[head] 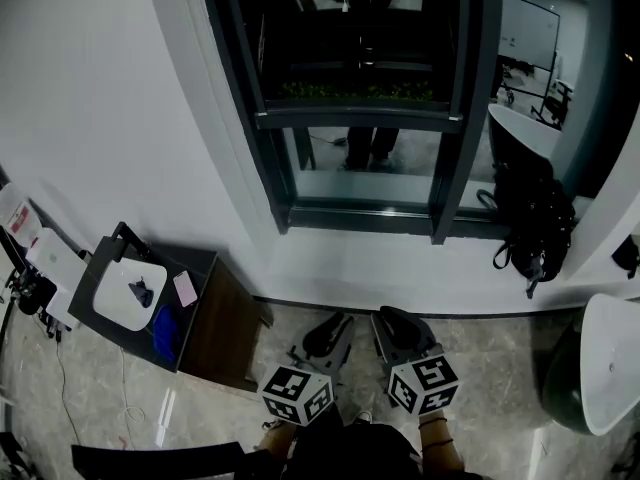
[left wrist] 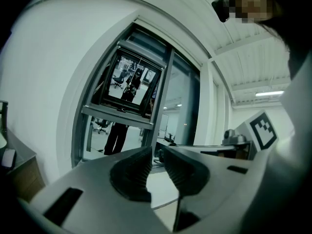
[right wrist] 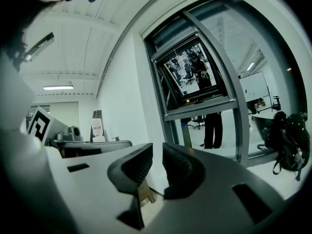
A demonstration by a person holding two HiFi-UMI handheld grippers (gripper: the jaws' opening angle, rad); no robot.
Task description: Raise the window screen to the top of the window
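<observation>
The window (head: 365,98) has a dark metal frame set in a white wall. Its dark screen (head: 350,38) fills the upper pane, and the screen's bottom bar (head: 360,118) runs across above a clear lower pane. The left gripper view shows the screen (left wrist: 129,84) ahead and above, and the right gripper view shows the same screen (right wrist: 192,74). My left gripper (head: 328,333) and right gripper (head: 395,328) hang side by side low over the floor, well short of the window. Both hold nothing, with their jaws close together in the left gripper (left wrist: 157,152) and right gripper (right wrist: 157,150) views.
A low dark cabinet (head: 215,318) with a white tray (head: 130,293) stands at the left by the wall. A black backpack (head: 535,223) leans at the right of the window. A white rounded seat (head: 610,368) is at the far right. Cables lie on the floor at the left.
</observation>
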